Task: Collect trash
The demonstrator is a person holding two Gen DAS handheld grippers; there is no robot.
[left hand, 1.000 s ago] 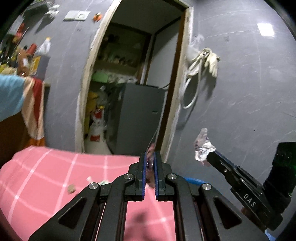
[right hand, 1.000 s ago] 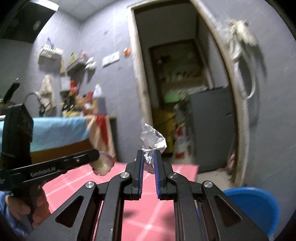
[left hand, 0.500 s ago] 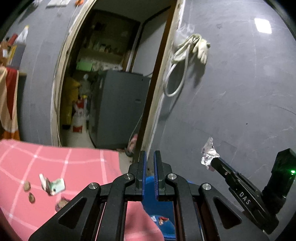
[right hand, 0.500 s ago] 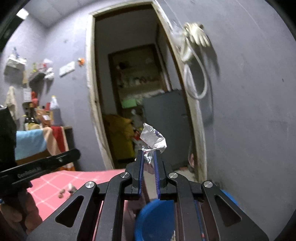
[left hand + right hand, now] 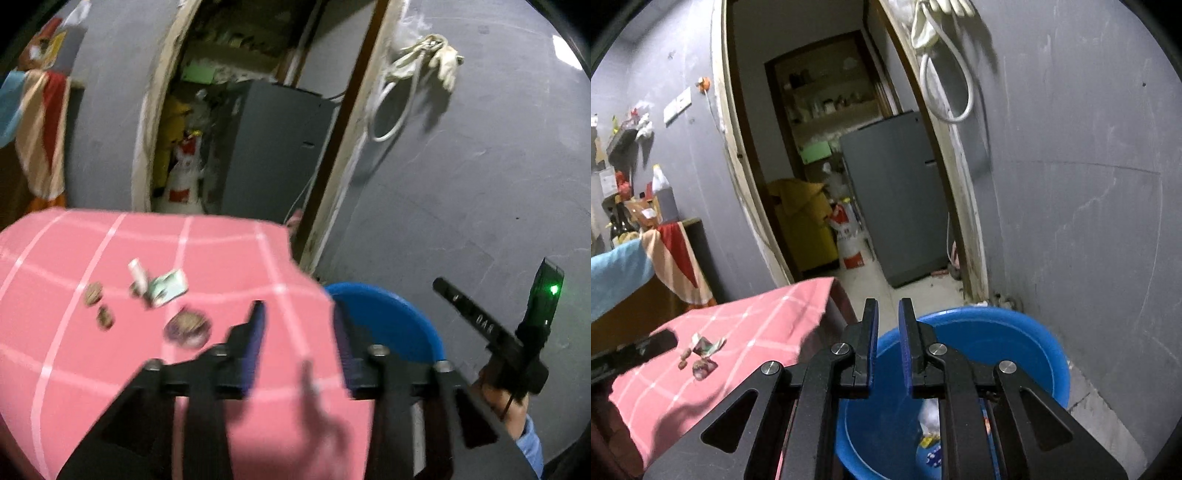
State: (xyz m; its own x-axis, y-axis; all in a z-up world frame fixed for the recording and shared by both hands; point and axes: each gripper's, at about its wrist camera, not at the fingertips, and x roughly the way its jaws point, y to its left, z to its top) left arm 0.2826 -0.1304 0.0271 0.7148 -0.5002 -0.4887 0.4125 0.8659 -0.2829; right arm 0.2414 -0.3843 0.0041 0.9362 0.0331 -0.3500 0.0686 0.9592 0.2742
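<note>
Changed: a second ago the right hand-held gripper (image 5: 888, 343) pinched a crumpled foil scrap and the left hand-held gripper (image 5: 299, 343) nipped a small scrap; now both are empty, and both views have tipped down toward the blue basin (image 5: 1030, 332).
Left hand-held gripper: its jaws are opening, blurred, nothing between them; it hovers over the near right corner of the pink checked cloth (image 5: 92, 369) on the counter.
Right hand-held gripper: fingers nearly together with a slim gap, gripping nothing, poised above the basin's near rim.
Trash collected: a pale crumpled wad (image 5: 931, 413) and a printed wrapper (image 5: 929, 448) lie in the basin's bottom.
Trash left: a folded wrapper (image 5: 168, 288), a white scrap (image 5: 137, 275), brown bits (image 5: 92, 293) and a round purplish peel (image 5: 187, 326), clustered left of the left gripper on the cloth.
Doing it well: I'd say go back for the peel first, jaws wide, coming in low and level so the cloth doesn't bunch; release only once fully over the basin.
</note>
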